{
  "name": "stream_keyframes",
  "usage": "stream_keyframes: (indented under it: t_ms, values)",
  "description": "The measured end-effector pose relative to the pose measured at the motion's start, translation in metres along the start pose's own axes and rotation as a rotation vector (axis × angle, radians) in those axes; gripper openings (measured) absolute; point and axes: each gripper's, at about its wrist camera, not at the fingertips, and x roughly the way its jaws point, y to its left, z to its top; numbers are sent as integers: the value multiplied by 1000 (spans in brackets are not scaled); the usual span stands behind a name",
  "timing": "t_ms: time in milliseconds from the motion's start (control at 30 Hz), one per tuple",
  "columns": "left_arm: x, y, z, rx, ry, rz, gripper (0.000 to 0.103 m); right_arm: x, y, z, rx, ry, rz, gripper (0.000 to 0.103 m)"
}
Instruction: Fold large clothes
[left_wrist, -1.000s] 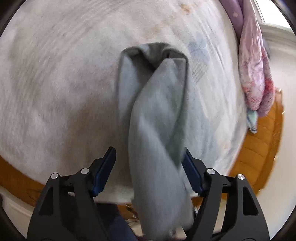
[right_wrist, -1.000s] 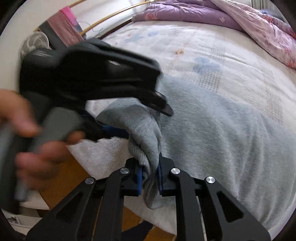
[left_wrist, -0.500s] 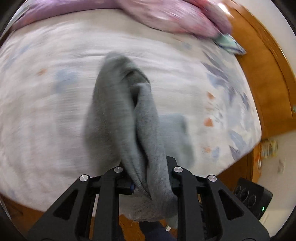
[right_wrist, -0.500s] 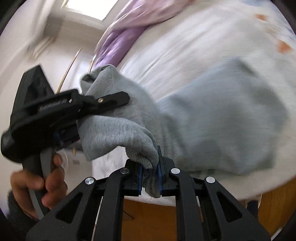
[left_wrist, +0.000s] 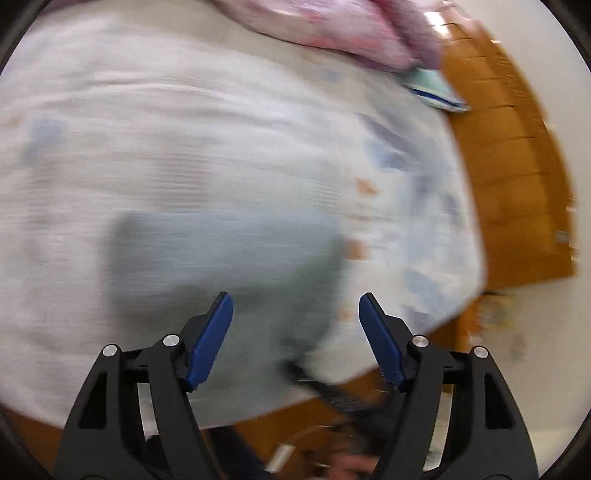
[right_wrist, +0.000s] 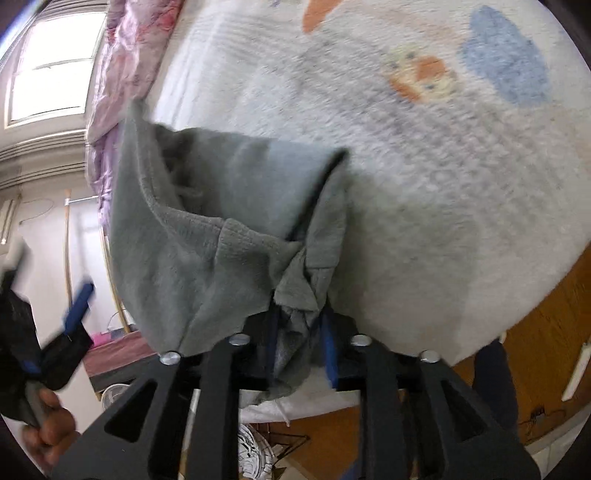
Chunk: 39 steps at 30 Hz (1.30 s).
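A garment (left_wrist: 221, 266) lies on the bed (left_wrist: 184, 129) near its front edge; a quilt (left_wrist: 332, 26) is bunched behind.

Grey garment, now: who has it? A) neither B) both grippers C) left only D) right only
D: the left gripper stands open and empty above the bed, while a bunch of the grey garment sits between the right gripper's pads.

Landmark: my white quilted bed cover with blue and orange cartoon prints (right_wrist: 424, 155) | pink-and-purple floral duvet (left_wrist: 332, 26) bunched along its far edge | pale teal folded cloth (left_wrist: 432, 88) at that duvet's end | orange-brown wooden bed frame (left_wrist: 517, 173) bordering the cover | bright window (right_wrist: 48, 62) beyond the duvet | white fan (right_wrist: 114, 395) on the floor below the cover's edge
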Motion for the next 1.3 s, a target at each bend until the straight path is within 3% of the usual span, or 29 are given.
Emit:
stream_keyframes:
  t_ms: [33, 100, 167, 267, 367, 467, 533, 600, 700, 833, 1000, 1100, 1167, 1300]
  values:
    - [1, 17, -1, -10, 3, 93, 72, -1, 2, 1, 1, 9, -5, 24]
    - [8, 44, -6, -64, 34, 158, 72, -12, 6, 2, -27, 19, -37, 26]
    - [14, 74, -16, -149, 67, 152, 72, -28, 13, 1, -79, 10, -98, 26]
    - [22, 91, -30, -167, 63, 133, 76, -49, 45, 4, -233, -42, -127, 26]
    - [33, 92, -31, -154, 72, 135, 77, -52, 93, 11, -397, -79, -57, 26]
    - [46, 78, -23, -103, 93, 167, 77, -27, 120, 18, -472, -42, -8, 31]
    - [58, 66, -18, -70, 113, 201, 80, 1, 117, 28, -464, -8, -67, 39]
    - [67, 67, -12, -49, 138, 204, 86, 28, 102, 35, -428, 50, -162, 39]
    - [66, 73, -7, -46, 147, 169, 88, 24, 92, 35, -367, 42, -121, 41]
    - [42, 85, -11, -98, 84, 49, 88, -7, 76, 20, -281, 23, -93, 63]
    - [19, 117, -30, -238, 49, -150, 88, 0, 47, 15, -140, 80, -29, 63]
    - [32, 129, -39, -271, 102, -154, 88, 18, 27, 17, -75, 108, 8, 63]
    - [42, 131, -41, -269, 130, -147, 87, 32, 11, 19, -15, 158, 80, 63]
    - [62, 122, -38, -205, 163, -117, 89, 42, 5, 23, 17, 163, 153, 68]
